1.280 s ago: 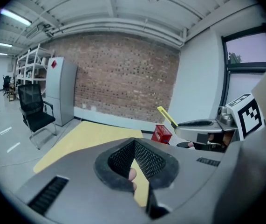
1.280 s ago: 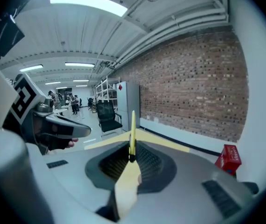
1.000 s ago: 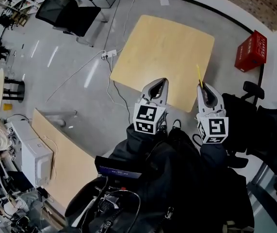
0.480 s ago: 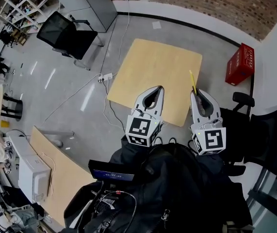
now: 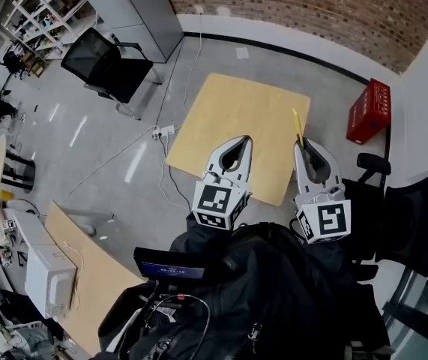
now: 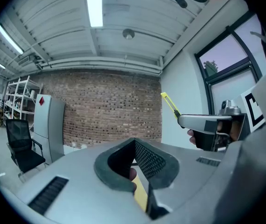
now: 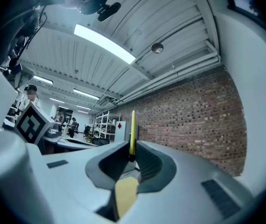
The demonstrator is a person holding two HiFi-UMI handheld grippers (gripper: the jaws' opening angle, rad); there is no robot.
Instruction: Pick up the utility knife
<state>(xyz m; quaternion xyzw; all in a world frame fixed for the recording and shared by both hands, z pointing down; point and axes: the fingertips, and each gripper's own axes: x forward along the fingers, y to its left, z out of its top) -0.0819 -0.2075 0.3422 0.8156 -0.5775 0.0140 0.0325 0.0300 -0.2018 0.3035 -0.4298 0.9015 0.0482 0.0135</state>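
Note:
In the head view my right gripper (image 5: 302,145) is shut on the utility knife (image 5: 297,127), a slim yellow bar that sticks out past the jaw tips, above the right edge of the light wooden table (image 5: 228,118). The right gripper view has the knife (image 7: 132,130) rising upright from between the closed jaws of my right gripper (image 7: 132,156). My left gripper (image 5: 243,140) is beside it, shut with nothing in it. In the left gripper view my left gripper (image 6: 135,143) has its jaws together, and the knife (image 6: 171,104) pokes out of the right gripper at the right.
A black office chair (image 5: 101,55) and a grey cabinet (image 5: 143,6) stand at the far left. A red crate (image 5: 369,112) sits by the brick wall. A power strip (image 5: 162,131) with cables lies on the floor. Another wooden desk (image 5: 86,265) is at lower left, dark chairs (image 5: 412,216) at the right.
The head view has tilted up toward the brick wall, so the table sits farther off. Both grippers stay side by side, the right one still holding the knife.

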